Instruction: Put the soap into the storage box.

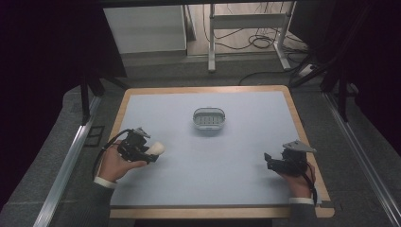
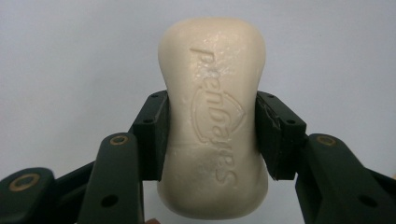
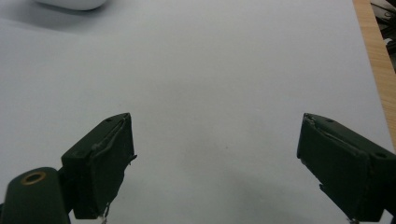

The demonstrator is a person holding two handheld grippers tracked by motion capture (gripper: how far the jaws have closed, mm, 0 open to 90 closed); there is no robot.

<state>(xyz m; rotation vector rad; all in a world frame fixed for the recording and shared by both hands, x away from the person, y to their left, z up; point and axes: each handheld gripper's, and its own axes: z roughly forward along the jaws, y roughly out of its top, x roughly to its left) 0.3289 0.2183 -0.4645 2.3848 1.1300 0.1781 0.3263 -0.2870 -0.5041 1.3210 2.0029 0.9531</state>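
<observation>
Gripping soap bar (image 2: 212, 116), left gripper (image 1: 152, 153), dish (image 1: 209, 118) apart

Small dish (image 1: 208, 118) alone at the far middle of the table (image 1: 213, 165), wide bare room all around it, open space between the two grippers, left gripper (image 1: 153, 152) full with soap (image 2: 212, 116), right gripper (image 1: 267, 160) jaws wide apart

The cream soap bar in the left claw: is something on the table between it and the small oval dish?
Nothing visible. Between the cream soap bar held by the left claw and the oval slotted dish lies bare pale table surface.
</observation>
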